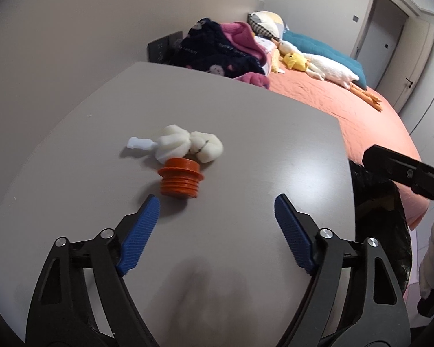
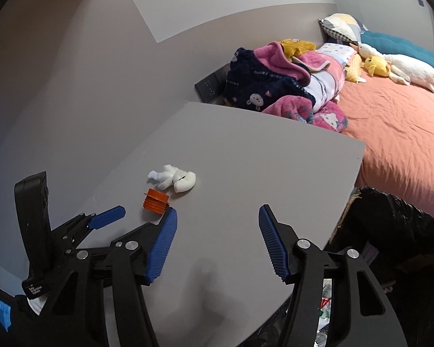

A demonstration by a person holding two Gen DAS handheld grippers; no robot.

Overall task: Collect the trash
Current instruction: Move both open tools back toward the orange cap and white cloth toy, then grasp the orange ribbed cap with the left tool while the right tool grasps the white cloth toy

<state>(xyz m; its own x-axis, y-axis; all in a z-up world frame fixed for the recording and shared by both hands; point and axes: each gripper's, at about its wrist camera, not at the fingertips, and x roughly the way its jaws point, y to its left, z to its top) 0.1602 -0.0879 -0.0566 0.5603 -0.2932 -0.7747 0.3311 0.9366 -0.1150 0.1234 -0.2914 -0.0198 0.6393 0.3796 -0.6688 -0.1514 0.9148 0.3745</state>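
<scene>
Left gripper (image 1: 217, 202) hovering wide open, nearer arm; orange cap (image 1: 180, 180) lying just ahead-left, axis sideways; right gripper (image 2: 217, 217) gaping empty

White lettering runs along the dark blue blanket (image 2: 254, 84) on the bed and on a black tag (image 2: 35, 288) at near left, both too small to read.

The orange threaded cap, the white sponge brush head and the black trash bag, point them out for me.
orange threaded cap (image 1: 180, 181): left wrist view, ribbed side.
white sponge brush head (image 1: 188, 144): left wrist view, foam lobes.
black trash bag (image 2: 390, 222): right wrist view, upper rim.
</scene>
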